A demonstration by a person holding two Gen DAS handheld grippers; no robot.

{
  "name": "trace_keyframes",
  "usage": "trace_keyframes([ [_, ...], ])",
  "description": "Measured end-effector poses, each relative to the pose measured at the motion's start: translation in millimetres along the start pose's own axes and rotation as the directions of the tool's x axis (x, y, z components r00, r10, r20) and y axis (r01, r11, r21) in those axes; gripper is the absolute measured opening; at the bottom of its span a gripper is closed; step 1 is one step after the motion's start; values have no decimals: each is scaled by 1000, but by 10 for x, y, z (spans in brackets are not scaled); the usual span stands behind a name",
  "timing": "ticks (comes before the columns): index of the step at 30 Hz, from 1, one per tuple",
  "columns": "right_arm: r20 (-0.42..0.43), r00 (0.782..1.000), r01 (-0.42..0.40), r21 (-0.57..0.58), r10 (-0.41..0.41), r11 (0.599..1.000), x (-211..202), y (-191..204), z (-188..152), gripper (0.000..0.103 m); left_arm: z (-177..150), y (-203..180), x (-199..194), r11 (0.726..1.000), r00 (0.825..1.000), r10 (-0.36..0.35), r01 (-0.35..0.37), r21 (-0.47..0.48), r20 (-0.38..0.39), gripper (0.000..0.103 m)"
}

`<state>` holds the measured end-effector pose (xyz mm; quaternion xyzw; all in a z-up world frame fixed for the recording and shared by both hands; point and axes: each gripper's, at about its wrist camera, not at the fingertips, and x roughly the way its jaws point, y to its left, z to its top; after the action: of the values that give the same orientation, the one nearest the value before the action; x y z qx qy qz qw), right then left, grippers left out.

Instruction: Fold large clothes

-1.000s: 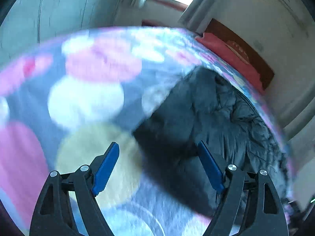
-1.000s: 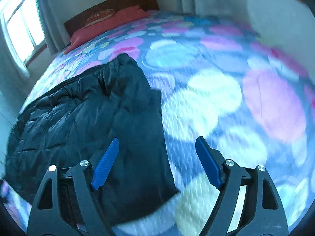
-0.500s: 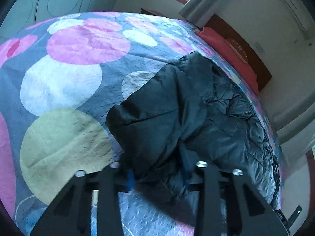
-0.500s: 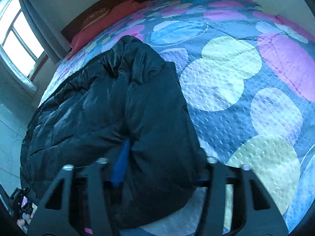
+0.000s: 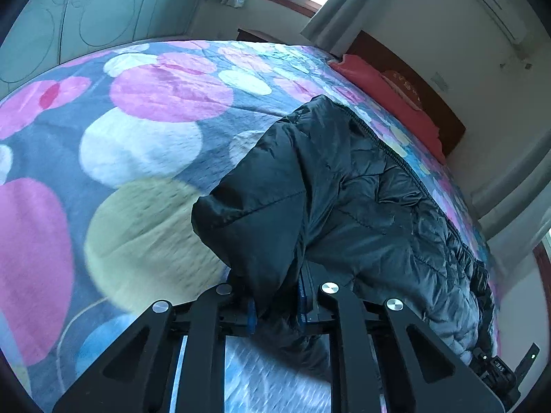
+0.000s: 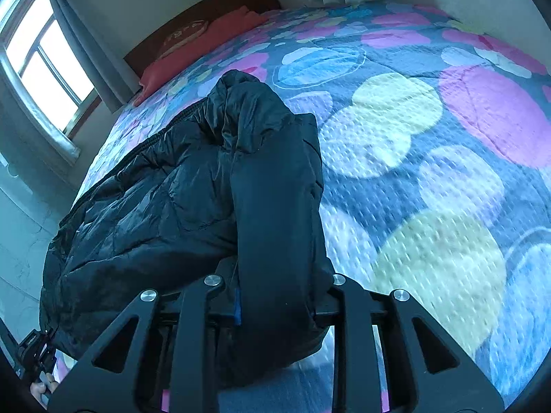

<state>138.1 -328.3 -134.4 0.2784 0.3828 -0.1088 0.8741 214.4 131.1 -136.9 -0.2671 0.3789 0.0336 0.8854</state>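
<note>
Jacket (image 5: 361, 206), a black quilted one, lies spread on the bed (image 5: 144, 144) with its polka-dot cover, its far end reaching toward the red pillow (image 5: 389, 86) at the headboard. Nearest the cameras, one edge of the jacket is bunched and pinched from two sides. The left gripper (image 5: 275, 304) has a fold of the dark fabric between its blue pads, its jaws closing on it; the right gripper (image 6: 275, 301) has a thicker roll of the same garment between its fingers, its jaws likewise closing, the fabric bulging over them. The step in hand appears to be securing the near edge for a first fold. The next move would likely call for raising both grips together and carrying the edge across the jacket toward the pillow, keeping the two ends level so the padded layers do not slump or twist; a slippery shell like this could slide out of a shallow pinch. A second earlier both grippers stood wide apart above the bed, nothing between their pads; half a second earlier they were already down on the jacket and narrowing around its edge.
</note>
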Motion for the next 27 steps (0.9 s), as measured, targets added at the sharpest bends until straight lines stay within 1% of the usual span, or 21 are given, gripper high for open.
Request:
trace_keyframes([
  [7, -5, 1000, -13, -5, 13, 1000, -208, -82, -192, 24, -109, 75, -182, 1000, 1000, 9, -9, 0, -8, 17],
  [12, -9, 1000, -21, -7, 21, 1000, -334, -120, -279, 24, -246, 177, -310, 1000, 1000, 16, -16, 5, -13, 17],
  [18, -9, 1000, -24, -14, 24, 1000, -398, -146, -325, 24, -368, 259, -479, 1000, 1000, 21, -21, 10, -14, 17],
  [27, -16, 999, -33, -13, 33, 999, -486, -195, -393, 24, -403, 309, -614, 1000, 1000, 19, -19, 7, -19, 17],
])
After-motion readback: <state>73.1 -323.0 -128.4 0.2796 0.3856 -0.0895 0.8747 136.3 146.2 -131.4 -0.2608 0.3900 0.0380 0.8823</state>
